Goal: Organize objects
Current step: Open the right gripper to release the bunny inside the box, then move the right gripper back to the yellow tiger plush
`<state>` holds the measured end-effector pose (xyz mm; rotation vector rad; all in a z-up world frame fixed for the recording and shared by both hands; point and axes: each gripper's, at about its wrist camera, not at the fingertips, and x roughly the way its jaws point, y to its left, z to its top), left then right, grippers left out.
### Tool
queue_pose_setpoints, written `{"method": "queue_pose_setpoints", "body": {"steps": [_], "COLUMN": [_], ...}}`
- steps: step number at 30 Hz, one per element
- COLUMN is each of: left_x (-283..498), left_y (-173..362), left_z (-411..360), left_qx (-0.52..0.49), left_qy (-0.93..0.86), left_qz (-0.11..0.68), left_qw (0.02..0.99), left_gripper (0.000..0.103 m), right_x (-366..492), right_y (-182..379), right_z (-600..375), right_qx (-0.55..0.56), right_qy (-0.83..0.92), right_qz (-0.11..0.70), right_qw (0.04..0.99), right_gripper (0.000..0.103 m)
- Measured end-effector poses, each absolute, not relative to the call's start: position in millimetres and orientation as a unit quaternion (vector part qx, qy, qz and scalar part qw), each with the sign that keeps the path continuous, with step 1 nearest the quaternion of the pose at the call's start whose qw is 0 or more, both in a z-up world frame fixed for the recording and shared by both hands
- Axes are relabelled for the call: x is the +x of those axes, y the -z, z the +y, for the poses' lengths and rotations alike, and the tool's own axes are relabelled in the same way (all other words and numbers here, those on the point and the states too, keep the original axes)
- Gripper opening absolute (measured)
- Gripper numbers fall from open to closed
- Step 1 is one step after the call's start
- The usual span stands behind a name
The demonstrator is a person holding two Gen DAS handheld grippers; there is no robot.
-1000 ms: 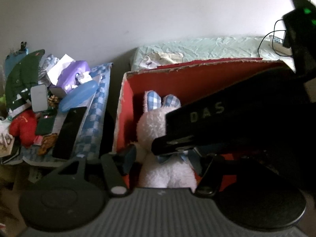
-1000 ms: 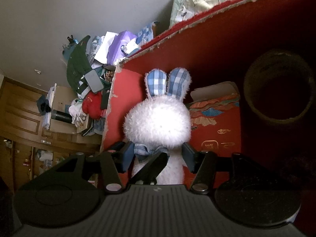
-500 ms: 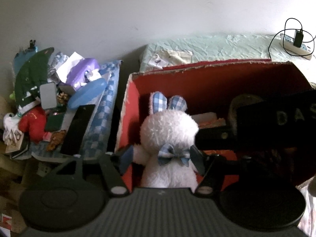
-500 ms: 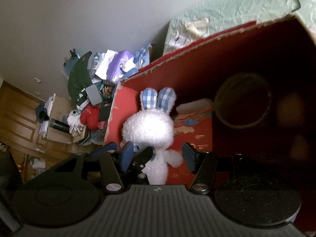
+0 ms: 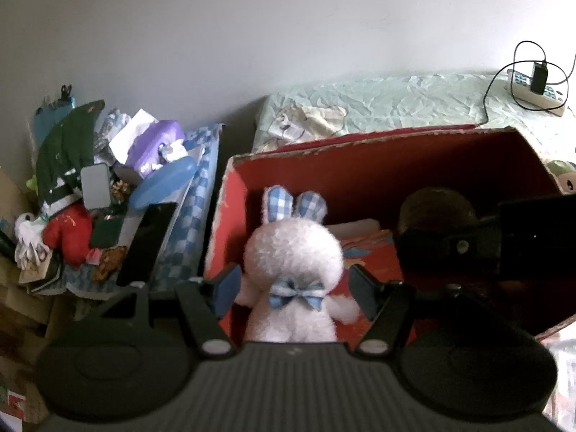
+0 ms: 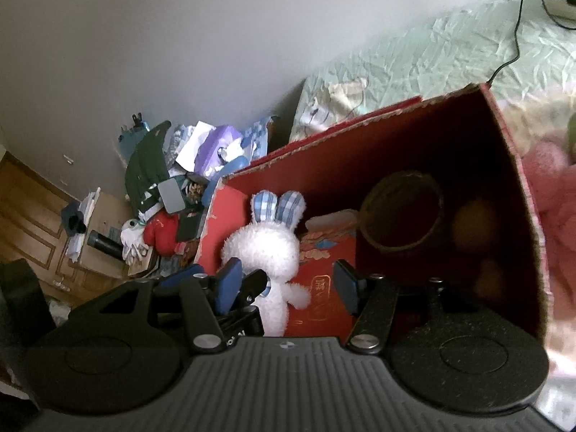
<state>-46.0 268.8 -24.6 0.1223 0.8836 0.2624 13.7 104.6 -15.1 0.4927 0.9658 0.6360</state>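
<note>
- The plush rabbit [image 5: 293, 252] stands upright inside the box [image 5: 378, 151], against its left wall.
- Just right of the rabbit, on the box's floor, lies a flat packet [image 5: 370, 252]; right of that sits a round container [image 6: 401, 212].
- The bed [image 5: 396, 104] runs behind the box, along the wall.
- A power strip [image 5: 536, 88] with a plugged-in charger lies on the bed's far right.
- Left of the box, a heap of clutter [image 5: 108, 194] covers a lower surface.
- Both claws sit before the box: left claw [image 5: 293, 289], right claw [image 6: 284, 286].
</note>
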Motion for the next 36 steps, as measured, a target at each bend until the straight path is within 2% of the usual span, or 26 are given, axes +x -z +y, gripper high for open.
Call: {"method": "queue_pose_setpoints", "body": {"steps": [14,20,25,28,36], "left_x": [-36.7,-32.0,-28.5,-28.2,-25.6], "left_y": [8.7,2.8,5.5,7.3,17.0], "left_z": [192.1,134.7,93.2,73.4,27.2], "left_qx": [0.055,0.059,0.064,0.060,0.062], "left_qy": [-0.116,-0.097,-0.086,-0.075,-0.065], "left_qz": [0.434,0.426,0.431,0.433,0.449], "left_qw": [0.892,0.898,0.896,0.896,0.889], "left_gripper": [0.069,0.074,0.075,0.079,0.080], "right_x": [2.7,0.6,-0.3,0.5,3.0], "right_y": [-1.5,-0.7,5.0,10.9,27.3], "right_z": [18.2,-35.5,-74.0,-94.2,-132.0], "right_qx": [0.228,0.232,0.245,0.251,0.265], "right_qy": [-0.301,-0.300,-0.301,-0.296,-0.296], "right_qz": [0.415,0.412,0.412,0.417,0.434], "right_qw": [0.828,0.828,0.824,0.822,0.809], "right_gripper": [0.061,0.061,0.061,0.061,0.061]}}
